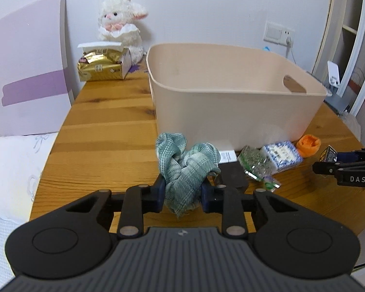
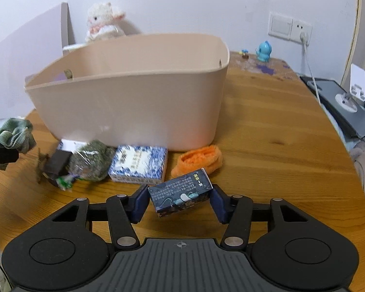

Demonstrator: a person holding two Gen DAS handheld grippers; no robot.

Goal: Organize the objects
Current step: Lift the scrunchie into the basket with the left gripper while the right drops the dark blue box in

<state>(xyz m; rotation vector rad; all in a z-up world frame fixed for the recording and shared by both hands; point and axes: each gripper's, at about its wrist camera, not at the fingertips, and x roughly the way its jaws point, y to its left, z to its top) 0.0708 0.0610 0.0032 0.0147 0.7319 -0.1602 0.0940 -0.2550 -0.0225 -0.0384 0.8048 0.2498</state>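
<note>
Here, left tongs [image 1: 182, 192] pinching a crumpled green cloth [image 1: 186, 168] just above the wooden worktop [image 1: 104, 131], in front of the beige bin [image 1: 231, 102]. Right tongs [image 2: 180, 202] clamping a small dark box [image 2: 181, 196], tilted, hanging near the orange slipper [image 2: 199, 160] and blue-white box [image 2: 138, 165] lying beside the bin.

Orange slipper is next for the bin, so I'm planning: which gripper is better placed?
Probably right: the orange slipper lies just ahead of the right gripper, which must first drop its dark box.
</note>
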